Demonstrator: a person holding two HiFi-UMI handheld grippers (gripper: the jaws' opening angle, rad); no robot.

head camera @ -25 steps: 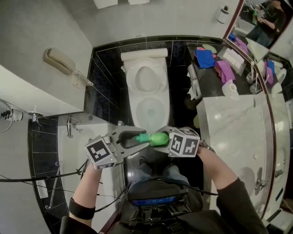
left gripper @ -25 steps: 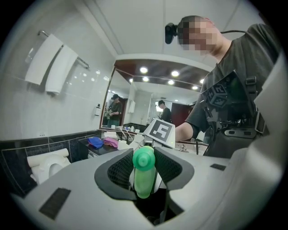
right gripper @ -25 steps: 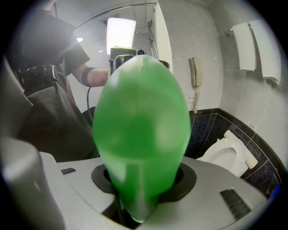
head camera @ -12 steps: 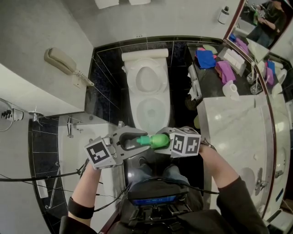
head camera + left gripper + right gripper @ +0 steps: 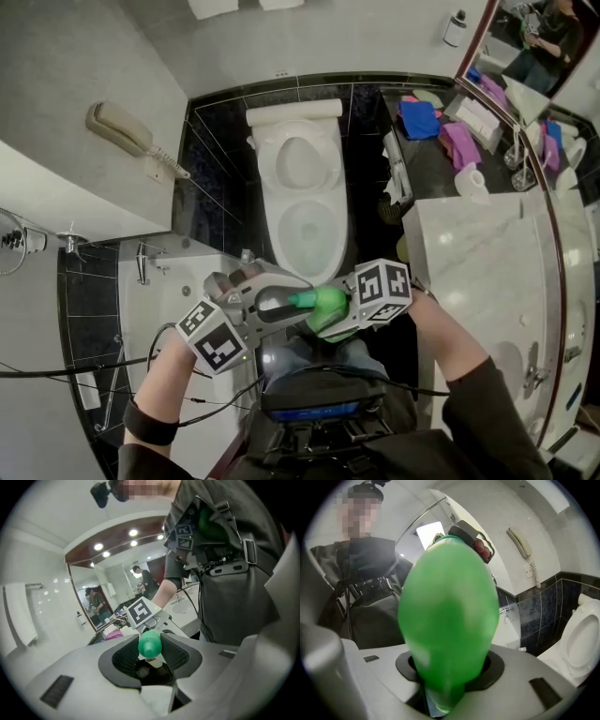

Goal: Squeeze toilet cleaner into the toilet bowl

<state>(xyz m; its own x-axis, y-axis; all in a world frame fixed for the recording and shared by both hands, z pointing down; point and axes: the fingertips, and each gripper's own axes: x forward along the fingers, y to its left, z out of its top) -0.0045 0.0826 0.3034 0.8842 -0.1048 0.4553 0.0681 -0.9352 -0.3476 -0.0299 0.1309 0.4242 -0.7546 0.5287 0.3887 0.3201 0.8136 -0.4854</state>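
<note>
**Bottle clamped at both ends, short of the bowl**

A white ledge (image 5: 155,291) crowds my left gripper (image 5: 292,301), whose fingers pinch the green cap (image 5: 150,644). The glossy green bottle (image 5: 323,300) lies crosswise, near side of the open toilet bowl (image 5: 270,220). My right gripper (image 5: 328,319) clamps its body, and the marble counter (image 5: 487,272) hems the right.

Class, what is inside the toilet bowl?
Pale porcelain shows inside the toilet bowl; liquid cannot be made out. Nothing covers it: the green bottle is held short of it.

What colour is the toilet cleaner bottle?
Bright green, bottle and cap alike. Shows best in the right gripper view.
</note>
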